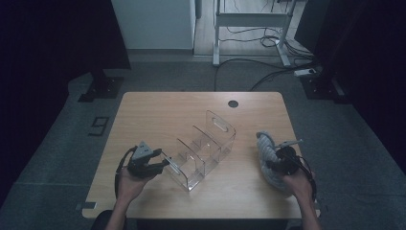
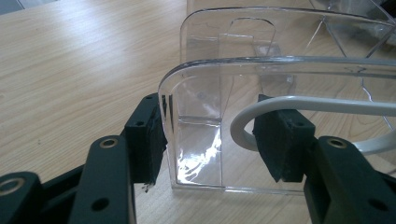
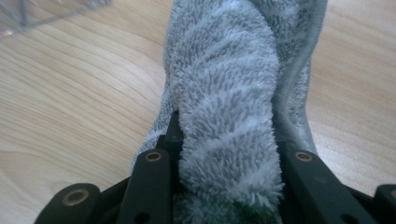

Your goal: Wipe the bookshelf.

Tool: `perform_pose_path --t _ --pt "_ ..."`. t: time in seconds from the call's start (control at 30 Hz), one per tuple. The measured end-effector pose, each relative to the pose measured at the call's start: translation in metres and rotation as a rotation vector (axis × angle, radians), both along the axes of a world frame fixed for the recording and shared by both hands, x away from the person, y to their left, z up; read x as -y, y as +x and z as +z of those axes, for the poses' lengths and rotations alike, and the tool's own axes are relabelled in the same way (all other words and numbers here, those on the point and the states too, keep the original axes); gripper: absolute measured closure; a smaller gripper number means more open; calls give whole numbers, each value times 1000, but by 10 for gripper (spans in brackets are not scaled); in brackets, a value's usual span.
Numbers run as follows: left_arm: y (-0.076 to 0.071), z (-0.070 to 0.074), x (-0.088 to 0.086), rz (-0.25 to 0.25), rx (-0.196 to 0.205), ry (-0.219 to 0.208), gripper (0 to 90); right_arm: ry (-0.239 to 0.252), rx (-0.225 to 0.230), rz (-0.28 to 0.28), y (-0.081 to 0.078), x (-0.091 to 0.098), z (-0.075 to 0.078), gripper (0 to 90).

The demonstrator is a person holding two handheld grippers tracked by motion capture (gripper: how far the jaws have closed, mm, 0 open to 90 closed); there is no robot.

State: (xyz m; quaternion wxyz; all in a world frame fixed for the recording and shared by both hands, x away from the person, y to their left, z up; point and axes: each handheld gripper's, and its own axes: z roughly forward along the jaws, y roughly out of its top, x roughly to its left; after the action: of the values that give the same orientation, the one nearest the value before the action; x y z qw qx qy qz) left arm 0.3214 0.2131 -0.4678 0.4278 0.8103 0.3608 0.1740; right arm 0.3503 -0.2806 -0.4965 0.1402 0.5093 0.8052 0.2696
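Clear acrylic is the landmark: a transparent divided organizer (image 1: 203, 151) sits near the middle of the wooden table (image 1: 158, 115), running diagonally, its tallest end wall away from you.

From the high view, your left gripper (image 1: 163, 164) is at the organizer's low near end, and your left hand (image 1: 130, 182) is behind it, toward the table's near edge. To the right of the organizer, well apart from it, a grey towel (image 1: 268, 158) lies bunched on the wood. Your right gripper (image 1: 274, 165) is on that towel, with your right hand (image 1: 298, 184) just behind it.

From the left gripper view, the jaws straddle the organizer's rounded near end wall (image 2: 280, 79). The left pad sits against the wall's outer edge; the right pad (image 2: 280, 140) sits inside the compartment. A white cable (image 2: 299, 105) loops across in front of that pad. I cannot tell whether the pads actually press on the acrylic. More dividers rise beyond that wall.

From the right gripper view, your jaws are clamped on a thick fold of the fluffy grey towel (image 3: 229, 107), which bulges up between them. Beyond the fold the towel stretches away over the table. A corner of the organizer (image 3: 51, 11) shows at the upper left.
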Motion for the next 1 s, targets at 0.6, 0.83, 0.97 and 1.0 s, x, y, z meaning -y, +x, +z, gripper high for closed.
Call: perform_pose_path --t 0.6,0.83,0.97,1.0 --pt "-4 1 -6 -26 -7 2 450 73 112 85 -8 -28 35 639" --pt "-5 1 -7 -33 -8 2 450 99 113 121 -2 -43 43 635" --pt "-5 1 -7 -34 -8 2 450 114 109 139 6 -53 46 633" --pt "-5 1 -7 -34 -8 2 449 118 105 143 8 -55 46 632"
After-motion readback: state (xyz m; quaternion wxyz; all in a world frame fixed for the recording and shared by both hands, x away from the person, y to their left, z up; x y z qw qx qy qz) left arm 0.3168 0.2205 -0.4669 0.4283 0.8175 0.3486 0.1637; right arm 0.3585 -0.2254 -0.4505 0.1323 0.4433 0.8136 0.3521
